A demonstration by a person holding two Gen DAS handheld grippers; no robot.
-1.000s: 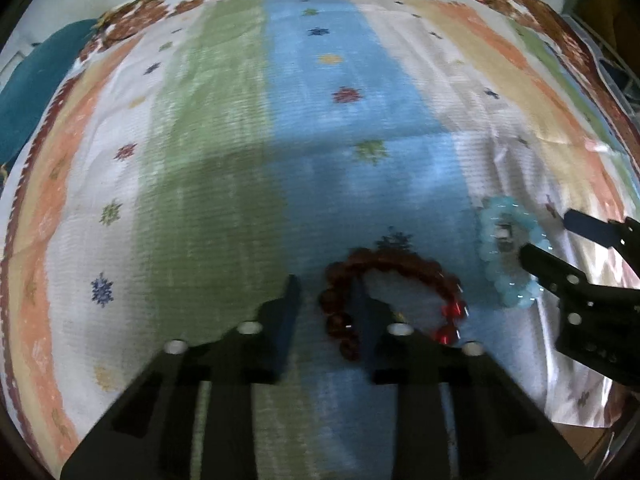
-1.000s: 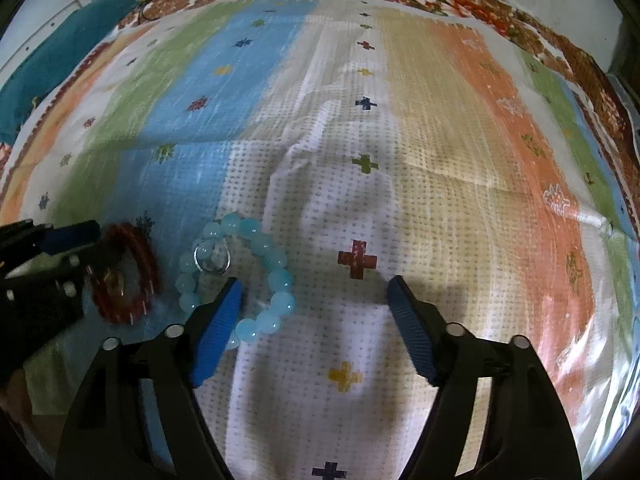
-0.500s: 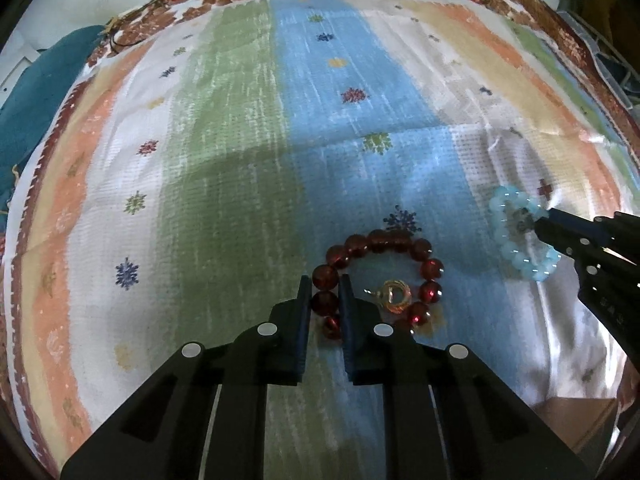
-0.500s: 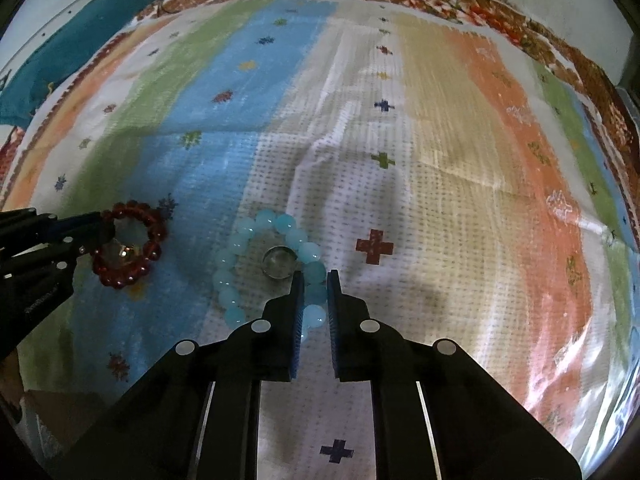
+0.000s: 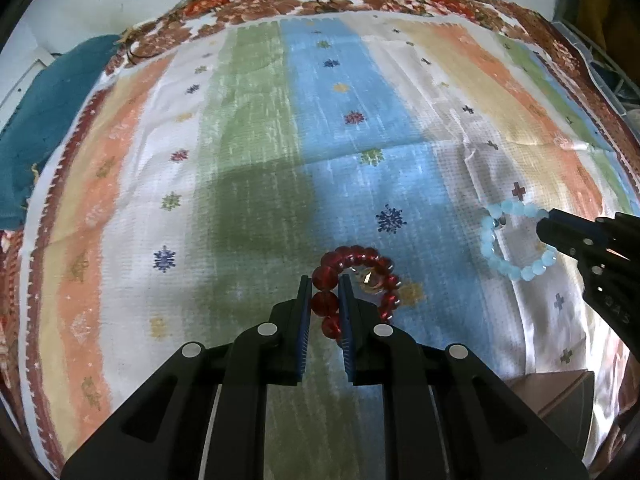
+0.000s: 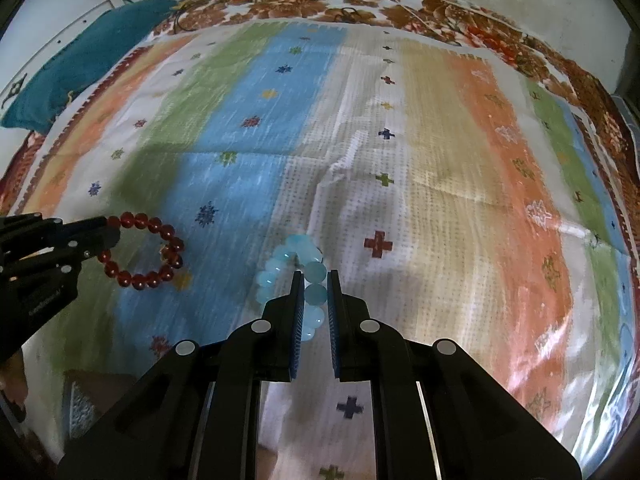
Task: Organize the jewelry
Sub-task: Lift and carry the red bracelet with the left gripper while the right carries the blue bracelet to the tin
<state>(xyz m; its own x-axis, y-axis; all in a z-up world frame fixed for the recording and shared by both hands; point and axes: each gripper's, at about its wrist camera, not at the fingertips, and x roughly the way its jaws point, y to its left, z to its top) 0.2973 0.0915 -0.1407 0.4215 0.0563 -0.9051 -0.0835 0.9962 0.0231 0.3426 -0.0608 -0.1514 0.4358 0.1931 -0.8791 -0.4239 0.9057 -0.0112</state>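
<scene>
Between each tongs' pads: left tongs (image 5: 325,296) clamp red bracelet (image 5: 357,285), right tongs (image 6: 311,294) clamp blue bracelet (image 6: 294,280).

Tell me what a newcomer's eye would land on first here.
The red bracelet, pinched at its near side by the left gripper over the blue-green part of the striped cloth. To its right, the pale blue bracelet is pinched the same way by the right gripper, over the white stripe. A small ring shows inside the red loop.
</scene>
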